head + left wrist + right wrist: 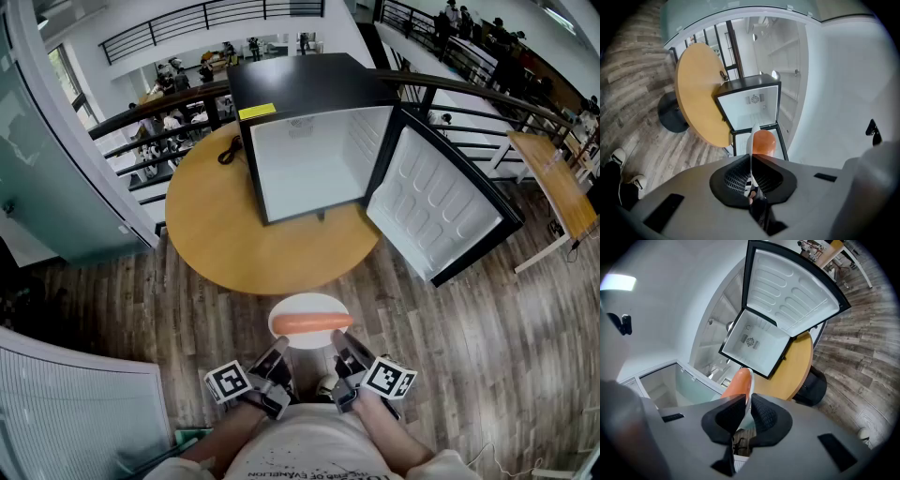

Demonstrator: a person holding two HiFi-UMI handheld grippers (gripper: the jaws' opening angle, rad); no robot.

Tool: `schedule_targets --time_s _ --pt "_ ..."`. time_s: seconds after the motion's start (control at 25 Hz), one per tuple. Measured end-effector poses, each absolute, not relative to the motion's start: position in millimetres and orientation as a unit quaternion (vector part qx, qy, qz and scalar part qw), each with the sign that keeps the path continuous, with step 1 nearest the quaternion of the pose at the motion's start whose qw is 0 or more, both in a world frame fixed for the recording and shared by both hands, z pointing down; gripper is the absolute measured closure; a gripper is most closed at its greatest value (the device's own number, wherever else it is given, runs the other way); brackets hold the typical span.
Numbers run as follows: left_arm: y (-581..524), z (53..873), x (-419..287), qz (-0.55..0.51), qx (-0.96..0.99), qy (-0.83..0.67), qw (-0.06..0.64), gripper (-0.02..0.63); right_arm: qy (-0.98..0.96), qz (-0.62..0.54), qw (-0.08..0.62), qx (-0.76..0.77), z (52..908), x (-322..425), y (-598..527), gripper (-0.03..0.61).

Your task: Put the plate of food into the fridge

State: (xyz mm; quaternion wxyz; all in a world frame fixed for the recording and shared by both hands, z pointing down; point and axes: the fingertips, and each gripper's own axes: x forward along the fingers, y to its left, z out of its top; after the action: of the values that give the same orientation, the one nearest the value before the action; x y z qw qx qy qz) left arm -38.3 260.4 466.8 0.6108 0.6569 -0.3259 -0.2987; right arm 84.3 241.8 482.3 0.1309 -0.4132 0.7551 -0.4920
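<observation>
A white plate (307, 323) carrying an orange sausage (311, 322) hangs level over the wooden floor, just short of the round table (211, 230). My left gripper (280, 352) is shut on the plate's near left rim, my right gripper (338, 352) shut on its near right rim. In the left gripper view the plate (751, 140) shows edge-on between the jaws with the sausage (764, 142) behind it. The right gripper view shows the same rim (749, 387) and sausage (737, 385). The black mini fridge (314, 150) stands on the table, its door (441, 211) swung wide to the right, its white inside bare.
A black cable (230, 150) lies on the table left of the fridge. Black railings (159, 112) run behind the table. A glass partition (37, 178) stands at the left. A wooden desk (558, 187) is at the far right. People stand in the far background.
</observation>
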Motion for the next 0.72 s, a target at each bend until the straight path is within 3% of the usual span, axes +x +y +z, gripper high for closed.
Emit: schedule_targets --time_s 0.72 --pt "259.3 473.7 -47.3 -0.294 0.653 -0.326 0.617 0.581 0.749 -0.504 0.148 -0.403 484.1 76.6 241.6 0.528"
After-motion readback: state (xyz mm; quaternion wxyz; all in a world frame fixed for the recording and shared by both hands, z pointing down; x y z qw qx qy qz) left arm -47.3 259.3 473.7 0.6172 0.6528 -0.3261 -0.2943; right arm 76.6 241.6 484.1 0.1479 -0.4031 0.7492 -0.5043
